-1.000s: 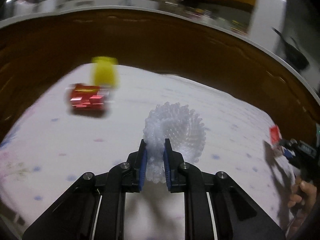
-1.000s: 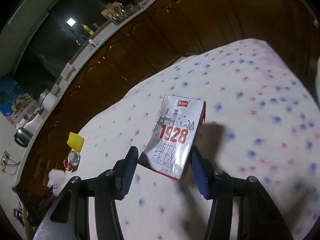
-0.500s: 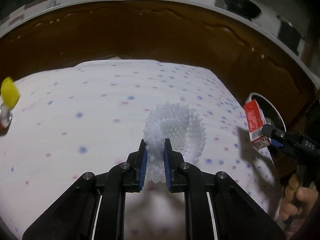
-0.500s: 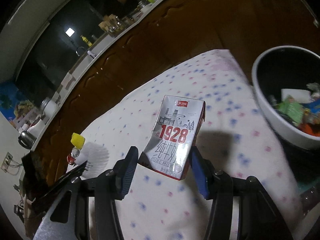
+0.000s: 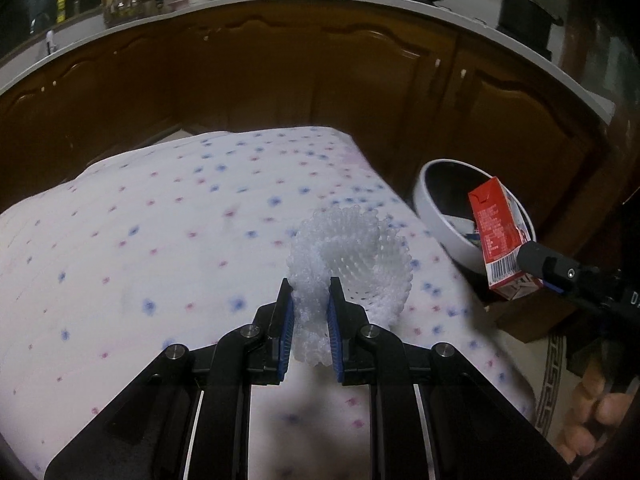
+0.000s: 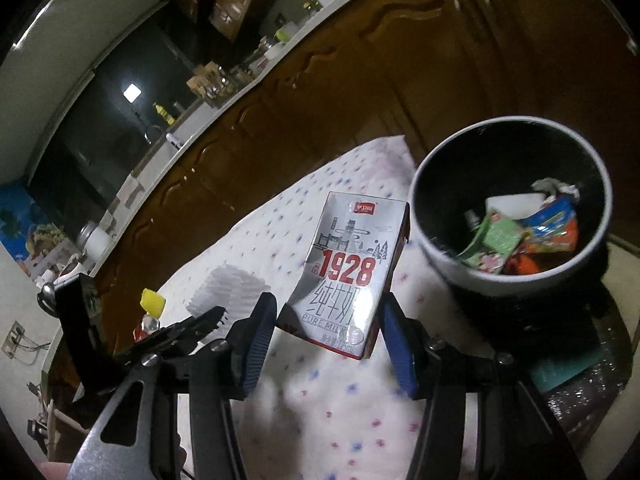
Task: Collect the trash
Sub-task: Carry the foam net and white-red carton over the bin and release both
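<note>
On the left of the right wrist view, a yellow cap (image 6: pixel 153 302) on a small bottle stands at the far end of the worktop (image 6: pixel 344 408), which wears a white cloth dotted blue and red. The left tool (image 5: pixel 309 304) holds its jaws narrow, pinched on a white foam net sleeve (image 5: pixel 352 256) raised above the cloth. Further right, the right tool (image 6: pixel 328 344) holds a milk carton (image 6: pixel 346 276) (printed "1928 PURE MILK", slightly dented) between its blue pads at medium width, tilted and off the cloth. At the far right, just past the worktop's edge and lower, sits a round bin (image 6: pixel 440 256) with a white rim and dark inside; it contains green, blue and orange wrappers (image 6: pixel 520 236) and a crumpled white scrap. Brown cabinet doors (image 5: pixel 280 80) rise behind everything. Both tools point downward at a slant, and fingers of a hand (image 5: pixel 596 412) show under the right one.
</note>
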The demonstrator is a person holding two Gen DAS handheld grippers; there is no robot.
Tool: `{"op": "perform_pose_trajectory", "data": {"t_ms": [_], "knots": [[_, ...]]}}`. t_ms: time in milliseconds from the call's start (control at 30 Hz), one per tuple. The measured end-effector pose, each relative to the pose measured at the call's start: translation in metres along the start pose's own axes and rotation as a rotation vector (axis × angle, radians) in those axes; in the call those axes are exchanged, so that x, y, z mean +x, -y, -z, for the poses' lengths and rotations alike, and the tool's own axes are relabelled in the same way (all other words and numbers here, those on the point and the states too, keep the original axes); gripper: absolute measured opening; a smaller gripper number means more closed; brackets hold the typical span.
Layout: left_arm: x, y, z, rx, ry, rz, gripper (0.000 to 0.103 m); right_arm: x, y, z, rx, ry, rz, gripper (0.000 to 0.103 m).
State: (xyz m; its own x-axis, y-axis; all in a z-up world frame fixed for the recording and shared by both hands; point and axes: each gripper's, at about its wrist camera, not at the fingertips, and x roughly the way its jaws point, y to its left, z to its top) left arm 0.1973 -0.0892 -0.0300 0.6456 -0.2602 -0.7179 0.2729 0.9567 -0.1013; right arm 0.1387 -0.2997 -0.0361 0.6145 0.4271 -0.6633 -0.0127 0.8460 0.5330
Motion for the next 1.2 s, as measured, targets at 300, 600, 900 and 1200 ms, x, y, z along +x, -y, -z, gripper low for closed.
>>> {"op": "perform_pose_trajectory", "data": {"t_ms": [300, 600, 900, 1200], "knots": [[0.011, 0.038, -0.017, 0.053, 0.010, 0.025, 0.014, -0.023, 0.024, -0.013, 0.014, 0.044, 0.033, 0.054], [0.023, 0.069, -0.032, 0.092, 0.012, 0.045, 0.014, -0.037, 0.050, -0.026, 0.026, 0.068, 0.075, 0.053], [0.038, 0.103, -0.049, 0.141, 0.015, 0.061, 0.014, -0.044, 0.079, -0.042, 0.034, 0.073, 0.132, 0.053], [0.076, 0.146, -0.070, 0.194, -0.032, 0.087, 0.015, -0.034, 0.103, -0.058, 0.019, 0.052, 0.207, 0.050]]}}
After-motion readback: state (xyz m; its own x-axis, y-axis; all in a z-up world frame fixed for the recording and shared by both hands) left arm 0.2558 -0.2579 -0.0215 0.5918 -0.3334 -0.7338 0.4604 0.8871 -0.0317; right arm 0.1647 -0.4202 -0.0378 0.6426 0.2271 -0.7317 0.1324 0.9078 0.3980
